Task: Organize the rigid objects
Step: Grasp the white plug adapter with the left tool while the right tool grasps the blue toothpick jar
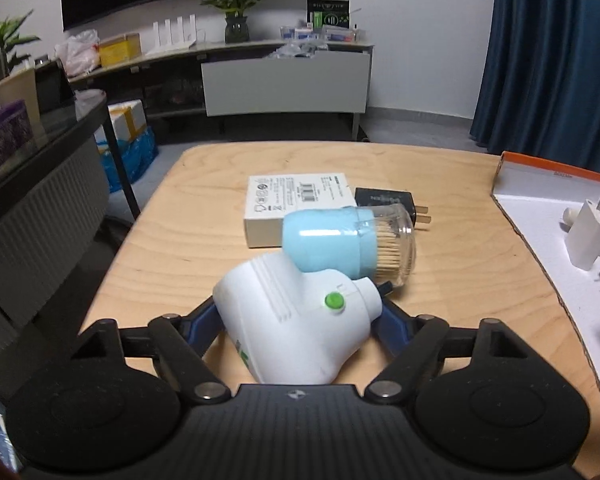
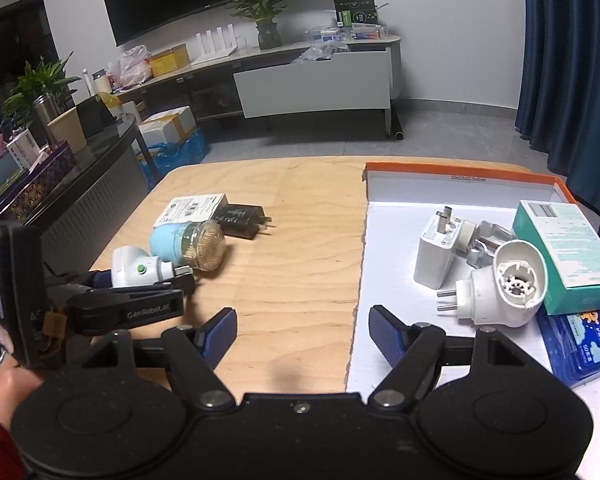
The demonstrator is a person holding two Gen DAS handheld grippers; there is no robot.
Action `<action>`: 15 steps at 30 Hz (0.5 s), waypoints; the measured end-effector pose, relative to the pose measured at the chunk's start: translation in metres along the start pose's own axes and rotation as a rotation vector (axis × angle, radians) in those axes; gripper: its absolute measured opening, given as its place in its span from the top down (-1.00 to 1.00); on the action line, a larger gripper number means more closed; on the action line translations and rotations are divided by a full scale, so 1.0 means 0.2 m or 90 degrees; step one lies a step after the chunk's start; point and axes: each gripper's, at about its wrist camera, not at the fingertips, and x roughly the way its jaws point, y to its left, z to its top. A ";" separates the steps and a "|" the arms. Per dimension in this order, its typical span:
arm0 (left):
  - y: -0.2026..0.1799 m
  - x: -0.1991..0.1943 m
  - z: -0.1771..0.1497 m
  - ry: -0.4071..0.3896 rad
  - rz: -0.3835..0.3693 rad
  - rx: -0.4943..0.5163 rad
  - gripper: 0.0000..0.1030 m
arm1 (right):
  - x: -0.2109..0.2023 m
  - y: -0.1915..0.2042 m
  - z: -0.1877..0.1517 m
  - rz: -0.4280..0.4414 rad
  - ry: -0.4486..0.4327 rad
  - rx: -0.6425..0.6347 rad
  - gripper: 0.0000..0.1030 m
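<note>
Left gripper (image 1: 300, 320): fingers were closed on the white plug-in device (image 1: 296, 328), held over the table (image 1: 204, 240).
Right gripper (image 2: 302, 332): fingers were spread wide, nothing held.
Toothpick jar (image 1: 352, 244): laid touching the device.

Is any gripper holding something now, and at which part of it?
The left gripper holds the white plug-in device by the sides of its body. The right gripper is open, holding nothing.

Your white plug-in device (image 1: 296, 320) is hiding the left gripper (image 1: 300, 312) pads; the picture's right edge is cutting off the tray (image 1: 540, 216).
</note>
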 end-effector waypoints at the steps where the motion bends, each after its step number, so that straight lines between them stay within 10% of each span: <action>1: 0.00 -0.02 0.00 -0.005 -0.003 -0.001 -0.58 | 0.01 0.01 0.00 0.004 0.001 -0.004 -0.69; 15: 0.18 -0.19 -0.01 -0.030 0.024 -0.077 -0.44 | 0.30 0.27 0.15 0.108 0.017 -0.040 -0.72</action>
